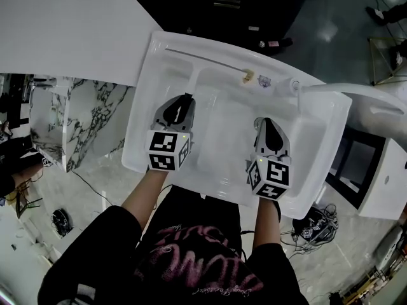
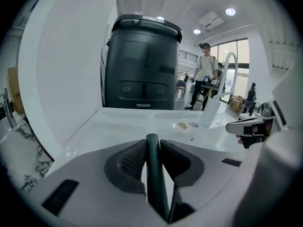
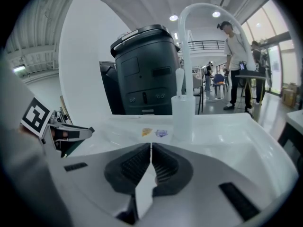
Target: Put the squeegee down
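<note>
The squeegee shows only as a dark green handle (image 2: 152, 174) that stands upright between the jaws of my left gripper (image 2: 151, 148), which is shut on it. Its blade is hidden from every view. In the head view the left gripper (image 1: 184, 101) hovers over the left half of the white basin (image 1: 305, 164), with the handle's dark tip (image 1: 187, 96) poking out. My right gripper (image 1: 268, 123) hangs over the right half, jaws shut with nothing between them (image 3: 150, 148). The two grippers are side by side and apart.
A white bottle (image 3: 182, 111) and an arched white faucet (image 3: 188, 27) stand at the basin's back right. Two small bits (image 1: 247, 77) lie near the back rim, beside a thin rod (image 1: 203, 58). A large black bin (image 2: 142, 63) stands behind. A person (image 2: 204, 74) stands far off.
</note>
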Motion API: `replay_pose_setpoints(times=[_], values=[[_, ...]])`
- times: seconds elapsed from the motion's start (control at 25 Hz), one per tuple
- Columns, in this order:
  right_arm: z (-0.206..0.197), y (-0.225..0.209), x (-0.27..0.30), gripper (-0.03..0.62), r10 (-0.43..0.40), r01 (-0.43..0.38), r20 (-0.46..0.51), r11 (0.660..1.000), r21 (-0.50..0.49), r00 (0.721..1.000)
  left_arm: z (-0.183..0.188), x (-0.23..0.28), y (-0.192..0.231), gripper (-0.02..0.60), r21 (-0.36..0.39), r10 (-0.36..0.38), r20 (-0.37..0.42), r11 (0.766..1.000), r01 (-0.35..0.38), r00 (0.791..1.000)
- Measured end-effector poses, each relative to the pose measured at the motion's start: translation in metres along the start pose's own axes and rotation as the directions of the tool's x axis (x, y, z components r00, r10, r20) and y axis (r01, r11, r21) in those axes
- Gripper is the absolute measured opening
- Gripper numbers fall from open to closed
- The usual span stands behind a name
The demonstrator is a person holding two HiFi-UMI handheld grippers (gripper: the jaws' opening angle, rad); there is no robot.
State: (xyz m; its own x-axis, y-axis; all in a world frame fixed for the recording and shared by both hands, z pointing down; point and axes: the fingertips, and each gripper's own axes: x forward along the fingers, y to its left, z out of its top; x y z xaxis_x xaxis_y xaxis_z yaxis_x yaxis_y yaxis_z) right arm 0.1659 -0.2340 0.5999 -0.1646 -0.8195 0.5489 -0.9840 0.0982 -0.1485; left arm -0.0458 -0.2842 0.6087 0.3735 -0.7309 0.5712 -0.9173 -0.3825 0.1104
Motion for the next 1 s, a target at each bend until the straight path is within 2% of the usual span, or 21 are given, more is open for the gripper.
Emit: replay_pose_setpoints(times=[0.44, 1.0], values=[[-0.013, 0.003, 0.014, 0.021, 0.010, -0.010, -0.031, 1.000, 0.007, 0.999, -0.017, 0.011, 0.001, 0.095, -0.026, -0.001, -0.041, 1.000, 0.000, 0.999], [-0.019, 0.001, 0.008, 0.021, -0.002, 0.003, -0.034, 1.000, 0.012, 0.999, -0.028, 0.013, -0.001, 0.095, -0.015, 0.018, -0.058, 1.000, -0.019, 0.998]])
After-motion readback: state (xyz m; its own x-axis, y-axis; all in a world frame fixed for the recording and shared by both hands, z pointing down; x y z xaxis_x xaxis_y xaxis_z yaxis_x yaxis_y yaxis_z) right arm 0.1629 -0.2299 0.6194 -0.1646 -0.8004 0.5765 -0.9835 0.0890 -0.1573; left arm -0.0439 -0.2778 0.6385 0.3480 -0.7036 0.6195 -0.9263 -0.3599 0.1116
